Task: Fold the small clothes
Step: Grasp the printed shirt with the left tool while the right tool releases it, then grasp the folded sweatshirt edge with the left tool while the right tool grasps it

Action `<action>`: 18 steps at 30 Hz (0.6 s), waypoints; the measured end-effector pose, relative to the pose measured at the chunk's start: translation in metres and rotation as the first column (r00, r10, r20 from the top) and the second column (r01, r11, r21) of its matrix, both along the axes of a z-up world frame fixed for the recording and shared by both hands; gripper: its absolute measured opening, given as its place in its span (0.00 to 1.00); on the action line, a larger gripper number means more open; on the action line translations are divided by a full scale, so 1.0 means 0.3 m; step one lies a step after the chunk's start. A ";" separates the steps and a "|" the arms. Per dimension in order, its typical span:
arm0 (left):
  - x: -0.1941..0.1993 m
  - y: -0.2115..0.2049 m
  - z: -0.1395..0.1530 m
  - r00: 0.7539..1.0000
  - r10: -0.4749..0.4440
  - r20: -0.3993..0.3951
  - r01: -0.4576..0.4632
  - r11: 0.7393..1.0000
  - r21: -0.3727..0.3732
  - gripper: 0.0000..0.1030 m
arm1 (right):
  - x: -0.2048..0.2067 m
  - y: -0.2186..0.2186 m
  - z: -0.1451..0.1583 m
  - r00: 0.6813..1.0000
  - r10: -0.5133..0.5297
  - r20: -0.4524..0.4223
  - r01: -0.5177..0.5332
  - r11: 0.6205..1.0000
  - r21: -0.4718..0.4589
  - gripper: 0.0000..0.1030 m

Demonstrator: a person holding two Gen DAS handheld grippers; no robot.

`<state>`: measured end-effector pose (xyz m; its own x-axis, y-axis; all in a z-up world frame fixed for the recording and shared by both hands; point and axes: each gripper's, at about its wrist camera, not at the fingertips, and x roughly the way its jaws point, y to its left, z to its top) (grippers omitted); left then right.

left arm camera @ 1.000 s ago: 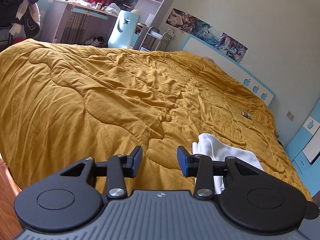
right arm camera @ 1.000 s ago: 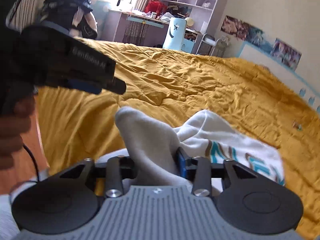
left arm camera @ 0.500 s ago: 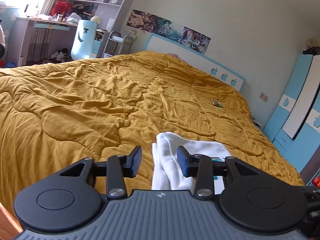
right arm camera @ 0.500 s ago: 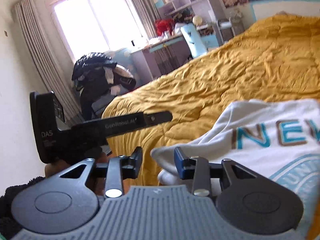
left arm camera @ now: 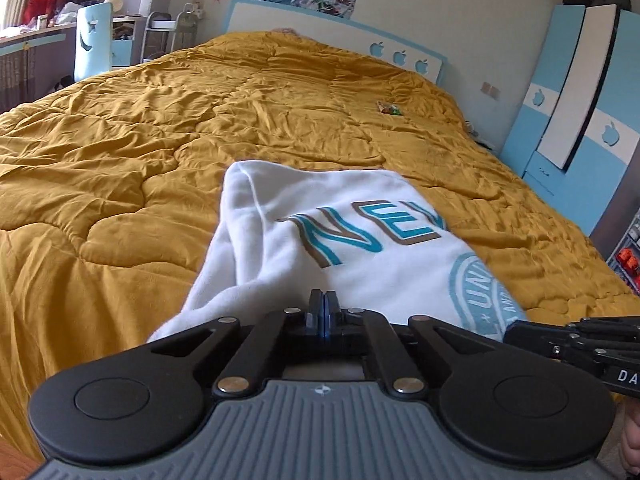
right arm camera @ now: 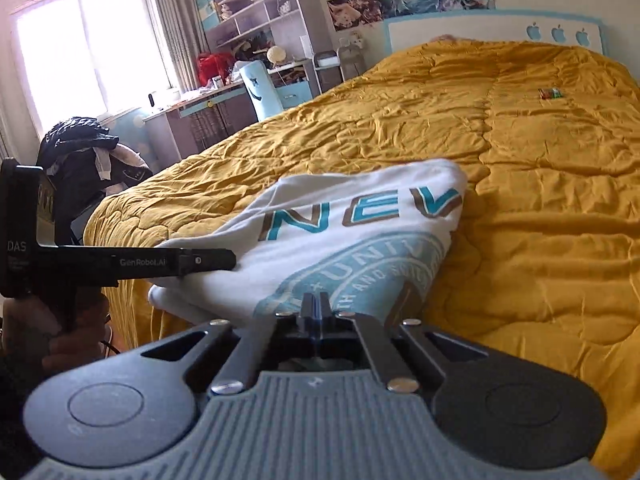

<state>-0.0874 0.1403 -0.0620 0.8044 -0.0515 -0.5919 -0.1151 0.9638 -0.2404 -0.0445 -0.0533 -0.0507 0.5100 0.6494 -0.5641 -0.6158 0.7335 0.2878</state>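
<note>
A small white shirt (left arm camera: 320,240) with teal letters and a round teal print lies on the mustard quilt (left arm camera: 160,140), stretched away from me. It also shows in the right wrist view (right arm camera: 340,232). My left gripper (left arm camera: 323,304) is shut on the shirt's near edge at its left side. My right gripper (right arm camera: 314,308) is shut on the near edge at the round print. Each gripper shows from the side in the other's view: the left (right arm camera: 200,260), the right (left arm camera: 560,336).
The bed's white and blue headboard (left arm camera: 360,36) is at the far end. A small candy wrapper (left arm camera: 388,109) lies on the quilt near it. A blue wardrobe (left arm camera: 568,92) stands right of the bed; a desk, shelves and a blue chair (right arm camera: 260,88) left.
Both grippers have gone from open to shut on the shirt's near edge. The shirt, bunched a second ago, now lies stretched out flat with its print showing.
</note>
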 end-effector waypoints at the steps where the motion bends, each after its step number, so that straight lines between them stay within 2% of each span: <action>1: 0.001 0.010 -0.013 1.000 0.016 -0.012 -0.016 1.000 0.002 0.04 | 0.010 0.001 -0.021 0.999 -0.009 -0.039 0.009 1.000 -0.001 0.00; 3: 0.000 0.028 -0.023 0.999 0.020 -0.030 -0.020 1.000 -0.019 0.04 | 0.017 0.013 -0.052 0.996 -0.024 -0.083 0.022 1.000 -0.019 0.00; 6: -0.005 0.032 -0.014 0.999 0.028 -0.019 -0.028 1.000 -0.005 0.05 | 0.015 0.023 -0.050 0.998 -0.007 -0.065 0.003 0.998 -0.059 0.00; 10: 0.014 0.050 0.001 0.998 0.068 -0.007 -0.069 0.997 -0.019 0.04 | 0.017 -0.016 -0.042 0.993 0.045 -0.109 -0.049 0.998 -0.040 0.00; 12: 0.036 0.041 0.011 0.997 0.074 -0.002 -0.074 0.997 0.017 0.04 | 0.012 -0.044 -0.014 0.991 0.080 -0.110 -0.079 0.997 0.011 0.00; 15: 0.065 0.034 0.023 0.997 0.071 0.005 -0.071 0.997 0.044 0.04 | 0.014 -0.076 0.047 0.994 0.097 -0.055 -0.090 0.988 0.129 0.02; 18: 0.104 0.036 0.029 0.997 0.076 -0.001 -0.076 0.996 0.056 0.04 | 0.051 -0.051 0.073 0.999 0.045 -0.020 -0.041 0.989 0.140 0.04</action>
